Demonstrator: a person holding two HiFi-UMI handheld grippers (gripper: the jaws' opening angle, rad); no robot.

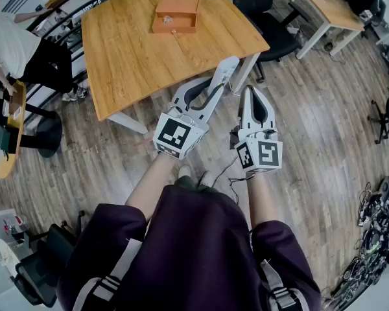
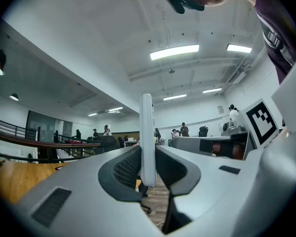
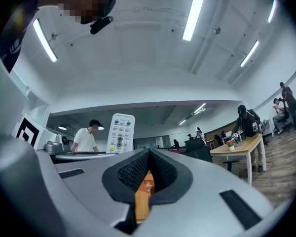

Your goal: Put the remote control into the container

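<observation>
Remote control [image 1: 224, 72], slim white plastic one, is clamped edge-on in the left tool [image 1: 207, 89], just off the light wooden bench [image 1: 136, 60]. Open orange wooden container [image 1: 175, 17] sits on that bench. Right tool [image 1: 253, 96] is pinched together, empty.

The left gripper view shows the remote control [image 2: 147, 137] edge-on — buttons out of sight. What lies in the container [image 1: 176, 29] is too small to tell; the head view's left edge cuts off a person [image 1: 10, 41].
</observation>
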